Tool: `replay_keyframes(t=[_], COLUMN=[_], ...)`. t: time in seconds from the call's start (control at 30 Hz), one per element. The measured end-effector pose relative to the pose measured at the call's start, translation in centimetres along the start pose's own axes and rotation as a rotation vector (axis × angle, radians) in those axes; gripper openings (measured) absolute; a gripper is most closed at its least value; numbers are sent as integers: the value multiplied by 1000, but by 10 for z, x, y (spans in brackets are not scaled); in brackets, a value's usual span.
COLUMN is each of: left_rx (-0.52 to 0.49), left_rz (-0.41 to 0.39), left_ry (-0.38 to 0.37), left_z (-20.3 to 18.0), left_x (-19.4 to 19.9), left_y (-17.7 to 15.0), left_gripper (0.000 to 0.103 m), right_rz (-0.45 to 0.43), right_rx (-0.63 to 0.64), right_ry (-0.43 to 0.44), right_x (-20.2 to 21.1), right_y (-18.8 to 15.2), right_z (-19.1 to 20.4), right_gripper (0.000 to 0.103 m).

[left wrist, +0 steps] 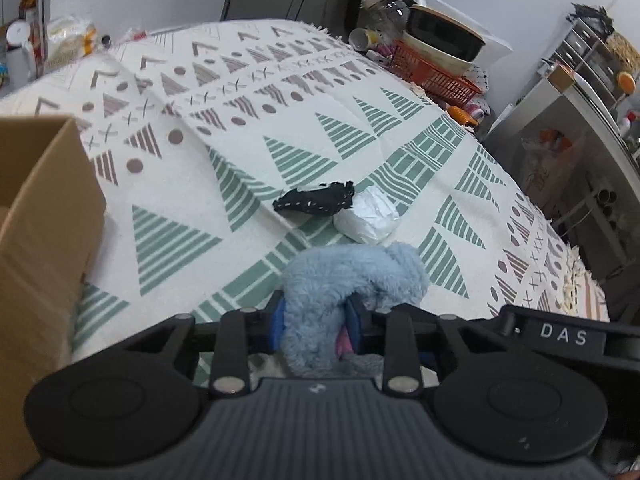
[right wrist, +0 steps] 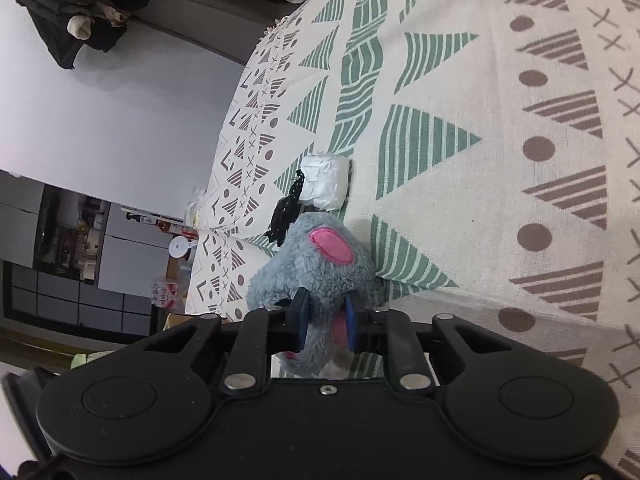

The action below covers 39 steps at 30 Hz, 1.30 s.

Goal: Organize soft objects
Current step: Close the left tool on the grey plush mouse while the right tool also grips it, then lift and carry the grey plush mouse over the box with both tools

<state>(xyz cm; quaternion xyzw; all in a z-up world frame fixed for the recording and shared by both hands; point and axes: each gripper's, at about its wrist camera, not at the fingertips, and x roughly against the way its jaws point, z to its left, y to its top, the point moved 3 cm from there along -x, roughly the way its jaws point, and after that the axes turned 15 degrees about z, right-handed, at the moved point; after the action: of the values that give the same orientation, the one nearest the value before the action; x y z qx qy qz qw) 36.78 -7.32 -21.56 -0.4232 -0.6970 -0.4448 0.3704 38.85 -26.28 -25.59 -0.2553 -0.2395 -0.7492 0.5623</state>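
On patterned cloth (left wrist: pixel 180 208), both hand-held grippers (left wrist: pixel 316 320) (right wrist: pixel 324 320) pinching blue plush toy (left wrist: pixel 352 276) (right wrist: pixel 316 268).

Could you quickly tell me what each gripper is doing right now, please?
Left gripper: closed on the blue plush toy.
Right gripper: closed on the same plush toy.
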Motion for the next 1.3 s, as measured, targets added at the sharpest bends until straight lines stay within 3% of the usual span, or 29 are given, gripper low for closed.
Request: replay_keyframes(t=[0.8, 1.3], left_rx=[-18, 8], left_rz=[-113, -165], left_ry=[-61, -48], left_z=[2, 25], left_x=[79, 125], left_y=[-11, -26], left_gripper=[26, 26], right_rz=[-73, -68], right_rx=[141, 254], right_ry=[57, 97], right_x=[34, 35], right_y=[-24, -51], right_z=[50, 84], right_gripper=[12, 12])
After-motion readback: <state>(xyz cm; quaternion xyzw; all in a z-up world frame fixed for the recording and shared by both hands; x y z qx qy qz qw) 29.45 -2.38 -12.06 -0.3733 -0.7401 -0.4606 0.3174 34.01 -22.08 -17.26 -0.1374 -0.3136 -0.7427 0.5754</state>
